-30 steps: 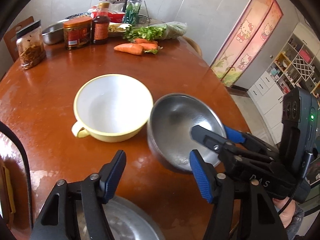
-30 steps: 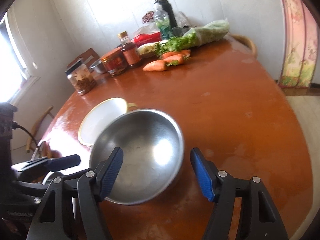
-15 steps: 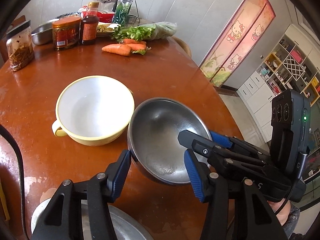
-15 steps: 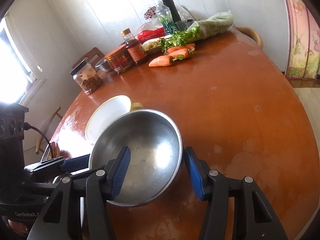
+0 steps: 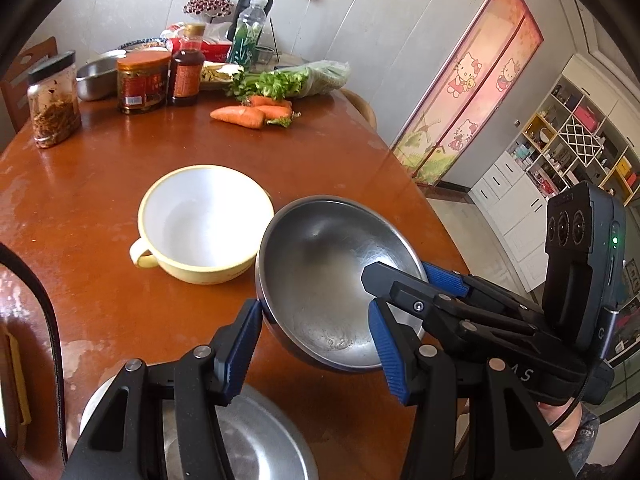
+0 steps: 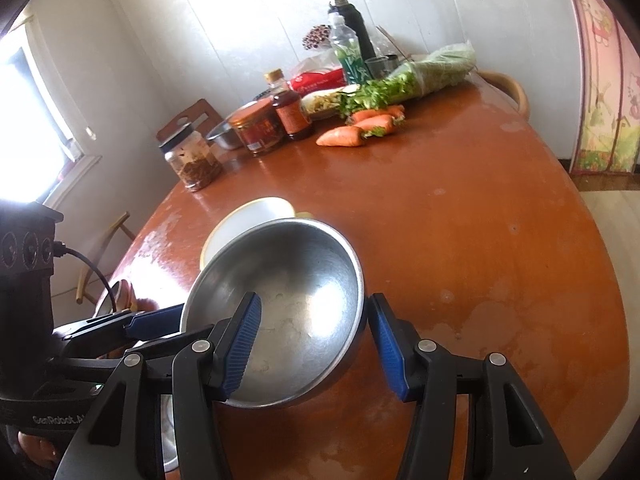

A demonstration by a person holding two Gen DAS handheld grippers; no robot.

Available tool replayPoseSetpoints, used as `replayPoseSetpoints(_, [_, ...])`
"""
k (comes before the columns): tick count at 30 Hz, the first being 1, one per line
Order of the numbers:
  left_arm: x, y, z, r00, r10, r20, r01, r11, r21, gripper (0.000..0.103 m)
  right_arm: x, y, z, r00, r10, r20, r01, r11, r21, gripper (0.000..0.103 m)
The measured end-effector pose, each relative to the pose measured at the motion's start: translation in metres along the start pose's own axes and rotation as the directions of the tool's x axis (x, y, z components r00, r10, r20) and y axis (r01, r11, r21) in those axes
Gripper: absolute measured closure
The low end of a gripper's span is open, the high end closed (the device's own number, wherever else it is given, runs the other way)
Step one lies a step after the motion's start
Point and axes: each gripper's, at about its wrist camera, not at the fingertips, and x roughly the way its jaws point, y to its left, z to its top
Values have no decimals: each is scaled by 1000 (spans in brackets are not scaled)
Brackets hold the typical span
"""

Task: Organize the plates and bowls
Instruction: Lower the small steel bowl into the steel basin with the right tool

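A steel bowl (image 5: 320,264) hangs tilted just above the brown table (image 5: 100,184), held from two sides. My left gripper (image 5: 314,344) is shut on its near-left wall, one pad outside the rim and one inside. My right gripper (image 6: 312,344) is shut on the bowl (image 6: 288,280) at its right wall, left pad inside and right pad outside. In the left wrist view the right gripper (image 5: 396,276) reaches in over the bowl's right rim. A yellow-rimmed white bowl (image 5: 200,220) with a handle stands on the table just beyond. A steel plate (image 5: 260,440) lies under my left gripper.
Across the far side of the table stand a jar (image 5: 54,108), a red-lidded tub (image 5: 142,82), a sauce bottle (image 5: 186,70), a small steel bowl (image 5: 96,76), carrots (image 5: 240,116) and bagged greens (image 5: 296,78). The table's edge curves down the right, with a chair back (image 6: 508,88) beyond it.
Both grippers closed onto the steel bowl, the left one from wide open. The bowl has since come up off the table a little and tilted.
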Motion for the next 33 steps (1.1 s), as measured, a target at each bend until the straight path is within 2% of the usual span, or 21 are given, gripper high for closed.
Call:
replayPoseSetpoints(11, [-54,15,-20,996,41,77,-40,999,-9,48,-15,50,-5,999,38,23,-37,997,-72,45])
replayPoseSetpoints(19, [-95,40,-50,991,77,109,-72,996,-46,48,-14,99,-24,997,81,12,-79,989,-122,45])
replayPoseSetpoints(27, [-114,59,-84,990,91,104,-85,994,-69,48,-8,134,-53,995,100,-17,-101,985,-139,45])
replayPoseSetpoints(33, [-113,61,-102,994,81,73,-77,995,-63,48,-9,139,-73,995,84,-50,-89,987,-131,45])
